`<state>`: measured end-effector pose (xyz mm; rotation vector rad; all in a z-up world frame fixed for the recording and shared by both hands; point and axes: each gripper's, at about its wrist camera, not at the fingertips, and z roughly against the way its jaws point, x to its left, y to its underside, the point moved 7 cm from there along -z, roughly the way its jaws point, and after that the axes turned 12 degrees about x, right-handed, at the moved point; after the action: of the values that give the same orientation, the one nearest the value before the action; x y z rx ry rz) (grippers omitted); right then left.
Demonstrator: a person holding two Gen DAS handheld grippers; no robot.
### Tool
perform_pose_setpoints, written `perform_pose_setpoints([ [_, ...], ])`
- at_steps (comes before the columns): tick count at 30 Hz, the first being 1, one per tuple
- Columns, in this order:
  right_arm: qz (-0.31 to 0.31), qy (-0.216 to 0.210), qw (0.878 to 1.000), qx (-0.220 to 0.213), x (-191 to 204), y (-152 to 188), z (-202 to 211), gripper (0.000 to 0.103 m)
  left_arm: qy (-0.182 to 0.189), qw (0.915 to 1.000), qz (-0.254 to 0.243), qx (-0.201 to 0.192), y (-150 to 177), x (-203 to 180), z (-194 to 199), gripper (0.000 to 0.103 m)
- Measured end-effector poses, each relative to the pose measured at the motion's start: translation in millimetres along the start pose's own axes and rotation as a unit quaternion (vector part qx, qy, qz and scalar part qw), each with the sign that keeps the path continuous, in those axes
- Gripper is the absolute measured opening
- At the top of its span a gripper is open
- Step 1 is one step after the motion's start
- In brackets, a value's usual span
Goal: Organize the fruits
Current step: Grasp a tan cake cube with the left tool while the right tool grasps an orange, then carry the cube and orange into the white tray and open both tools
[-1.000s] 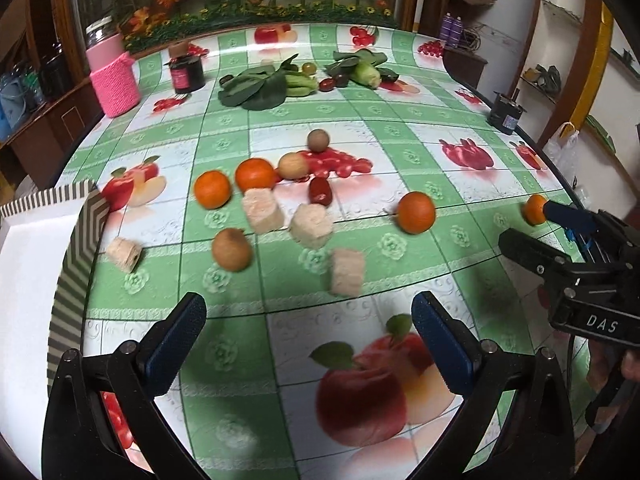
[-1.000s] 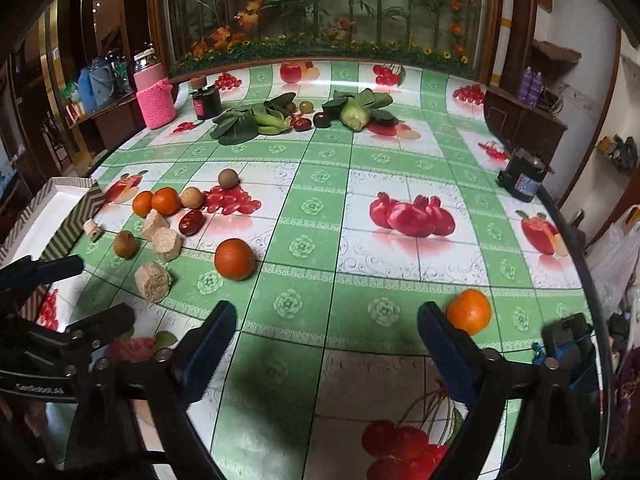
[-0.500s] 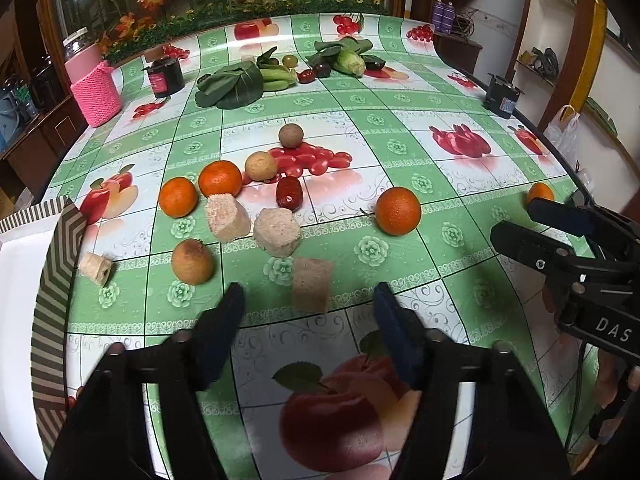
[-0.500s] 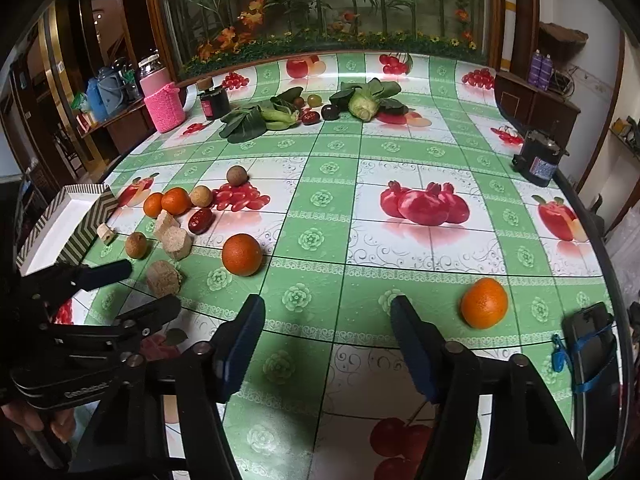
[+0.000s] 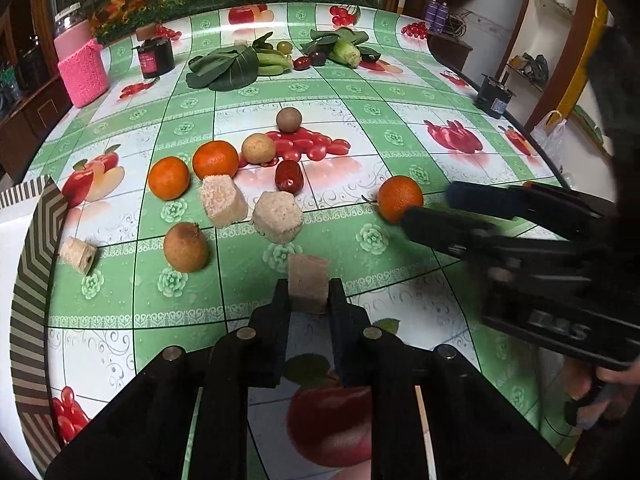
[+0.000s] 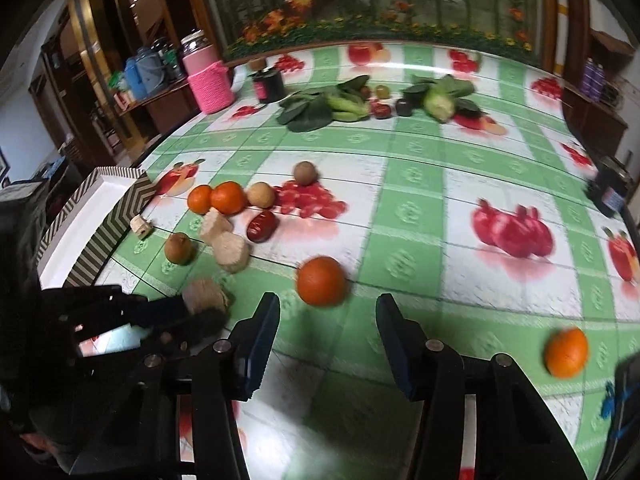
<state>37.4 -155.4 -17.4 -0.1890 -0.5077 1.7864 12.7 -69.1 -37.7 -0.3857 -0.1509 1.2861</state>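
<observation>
A person's left gripper [image 5: 309,294] clamps its black fingers [image 5: 280,312] on a tan, rough-sided cube of pressed food [image 5: 308,282] at the near edge of a bench covered in a green-and-white checked, fruit-printed oilcloth [image 5: 400,92]. The cube appears to rest on the cloth, pinched on two opposite faces, a grip that suits its flat sides.

The right gripper [image 6: 326,334] angles down toward a lone round orange tangerine [image 6: 321,280], its blue-padded fingers [image 6: 256,344] closing with the fruit just ahead of the tips and not yet touched; the wide straddle looks set to take the fruit across its middle. In the left wrist view that same gripper reaches in from the right, its tips beside the tangerine [image 5: 400,199].

The rest of the sorting job lies in a loose cluster farther back: two more tangerines [image 5: 215,159], a dark red date [image 5: 289,176], a brown round fruit [image 5: 186,247], two other tan cubes [image 5: 277,216] and a small pale cylinder [image 5: 79,255]. Another tangerine [image 6: 567,352] sits well apart at the right. A white tray with a striped zigzag rim [image 5: 32,248], at the left edge, is the likely destination and appears to hold nothing yet in its visible part.
</observation>
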Motion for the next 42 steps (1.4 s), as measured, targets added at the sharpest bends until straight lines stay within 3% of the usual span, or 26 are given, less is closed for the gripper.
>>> perform_pose_setpoints([
  [2,0.006,0.001,1.000,0.011,4,-7,-12,0.044,0.003,1.0000,0.002,-0.001,0,2,2,0.015],
  [3,0.007,0.001,1.000,0.016,4,-8,-16,0.030,0.004,1.0000,0.003,-0.002,1,3,3,0.015],
  [11,0.000,-0.004,1.000,0.017,1,-8,-20,0.030,0.001,0.9998,0.012,-0.013,6,17,19,0.015],
  [17,0.021,-0.021,1.000,0.000,20,-10,2,0.030,-0.020,0.9986,0.038,-0.030,18,53,55,0.015],
  [24,0.065,-0.067,0.995,-0.021,79,-30,15,0.030,-0.050,0.9930,0.096,-0.047,34,118,91,0.015],
  [33,0.140,-0.112,0.984,0.005,177,-52,-13,0.029,-0.100,0.9813,0.155,-0.054,58,200,124,0.016],
  [42,0.181,-0.132,0.974,0.020,235,-60,-25,0.029,-0.098,0.9782,0.177,-0.046,50,249,119,0.016],
])
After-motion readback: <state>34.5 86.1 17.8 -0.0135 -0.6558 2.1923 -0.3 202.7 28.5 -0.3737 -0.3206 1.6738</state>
